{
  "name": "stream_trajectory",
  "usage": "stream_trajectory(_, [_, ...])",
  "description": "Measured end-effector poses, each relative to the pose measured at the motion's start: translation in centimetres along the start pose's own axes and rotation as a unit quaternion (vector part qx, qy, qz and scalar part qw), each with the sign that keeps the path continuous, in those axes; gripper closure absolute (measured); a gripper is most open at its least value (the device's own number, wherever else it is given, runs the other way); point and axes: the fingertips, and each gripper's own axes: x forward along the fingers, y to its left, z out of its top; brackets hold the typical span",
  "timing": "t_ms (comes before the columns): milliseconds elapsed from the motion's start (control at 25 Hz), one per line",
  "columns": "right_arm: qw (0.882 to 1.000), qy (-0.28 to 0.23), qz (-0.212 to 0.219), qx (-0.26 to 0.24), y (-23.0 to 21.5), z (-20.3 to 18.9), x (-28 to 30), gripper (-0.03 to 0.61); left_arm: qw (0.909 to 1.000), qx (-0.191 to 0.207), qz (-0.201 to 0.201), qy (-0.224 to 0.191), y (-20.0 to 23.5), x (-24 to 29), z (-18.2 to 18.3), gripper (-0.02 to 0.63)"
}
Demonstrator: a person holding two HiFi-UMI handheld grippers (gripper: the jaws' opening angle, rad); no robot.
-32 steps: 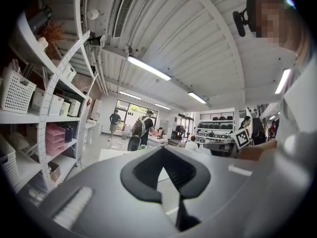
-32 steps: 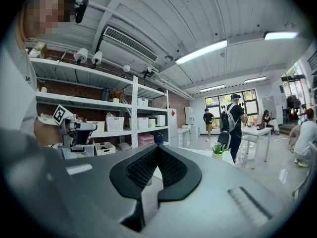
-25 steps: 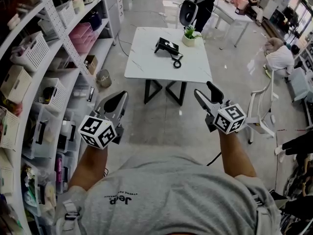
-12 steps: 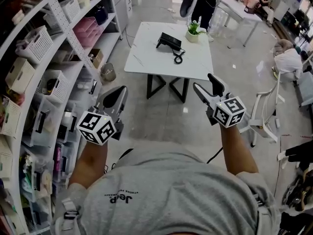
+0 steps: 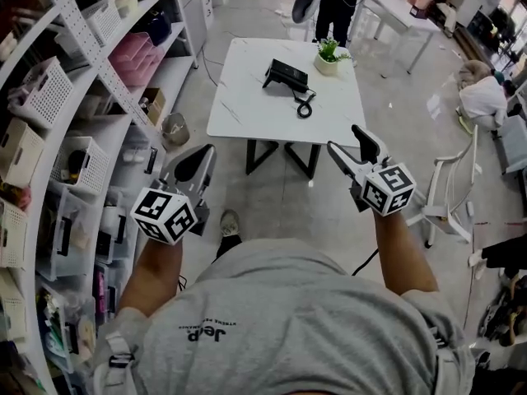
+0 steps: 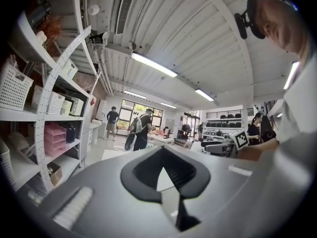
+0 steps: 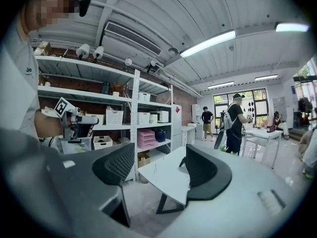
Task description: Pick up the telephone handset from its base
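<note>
I'm in the approach step. The telephone handset looks seated on its base on the white counter, well ahead of both grippers. At this range I can't cleanly separate handset from cradle. The coiled cord trails off the near side of the phone, and a small potted plant stands just beyond it.

The right gripper has its jaws spread wide with nothing between them but open air. The left gripper has its jaws brought together, empty. I judge the right one to be the picking tool.

For the next move I need to close the gap to the counter and bring the right gripper over the phone. I'd then line its jaws across the handset's narrow width before squeezing and lifting straight up. The cord should get slack so that it doesn't drag the base.

Only the head view shows me the phone's layout and the floor I have to cross. The right gripper view frames the counter's near corner between its spread jaws, which confirms my heading. The handset itself is mostly behind one pad there. The left gripper view mainly settles that its pads meet at the tips, and it shows the shelving close alongside.
</note>
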Motion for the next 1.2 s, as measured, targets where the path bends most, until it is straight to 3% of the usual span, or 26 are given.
stream_trajectory(400, [0.998, 0.013, -0.066, -0.018, -3.3, 1.8, 19.7, 0.276, 0.9961, 0.017, -0.086, 0.009, 18.7, 13.0, 2.9, 0.555])
stream_trajectory(600, [0.994, 0.026, -0.103, -0.013, -5.4, 2.3, 26.5, 0.276, 0.9916, 0.021, -0.126, 0.021, 25.5, 18.3, 4.5, 0.555])
stream_trajectory(880, [0.99, 0.056, -0.128, -0.015, -8.2, 1.6, 31.9, 0.276, 0.9871, 0.008, -0.156, 0.035, 30.1, 24.4, 4.1, 0.555])
stream_trajectory(1200, [0.99, 0.082, -0.115, -0.013, -13.2, -1.5, 34.4, 0.276, 0.9868, 0.008, -0.152, 0.055, 30.8, 30.5, 1.9, 0.555])
